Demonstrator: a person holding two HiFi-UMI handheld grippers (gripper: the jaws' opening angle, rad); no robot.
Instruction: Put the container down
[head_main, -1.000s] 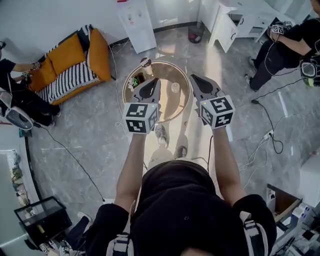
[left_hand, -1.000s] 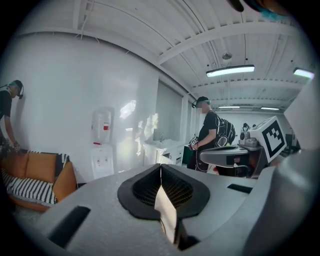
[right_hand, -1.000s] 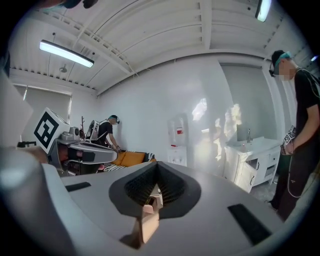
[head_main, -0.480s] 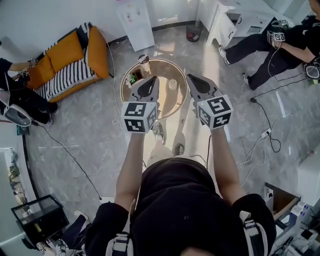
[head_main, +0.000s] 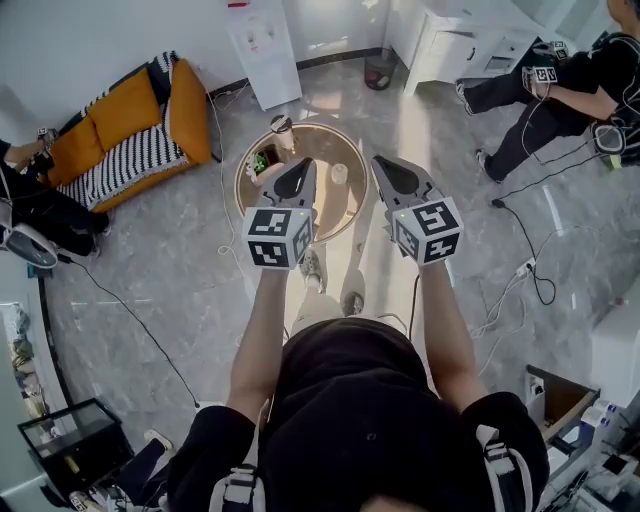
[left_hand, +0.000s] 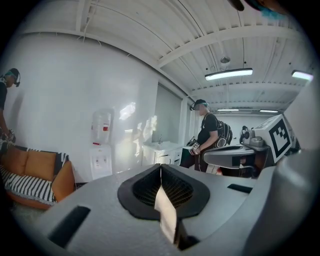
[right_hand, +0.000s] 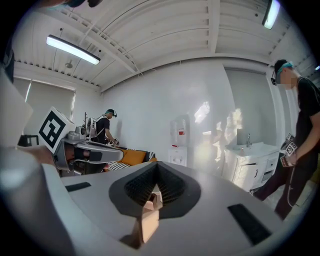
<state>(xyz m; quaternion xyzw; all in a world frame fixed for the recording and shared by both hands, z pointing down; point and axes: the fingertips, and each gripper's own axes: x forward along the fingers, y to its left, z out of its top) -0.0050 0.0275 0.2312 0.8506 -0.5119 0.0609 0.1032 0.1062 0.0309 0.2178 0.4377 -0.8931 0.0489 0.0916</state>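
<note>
A small white container (head_main: 339, 173) stands on the round table (head_main: 322, 146), between the two grippers in the head view. The left gripper (head_main: 303, 163) and right gripper (head_main: 379, 162) hang above the table, each with jaws pressed together on nothing.

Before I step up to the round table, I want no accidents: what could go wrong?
The cable hanging below the right gripper trails by your shoes; you might trip. The lidded cup stands near the far rim of the round table, so a sweeping gripper might knock it off.
</note>
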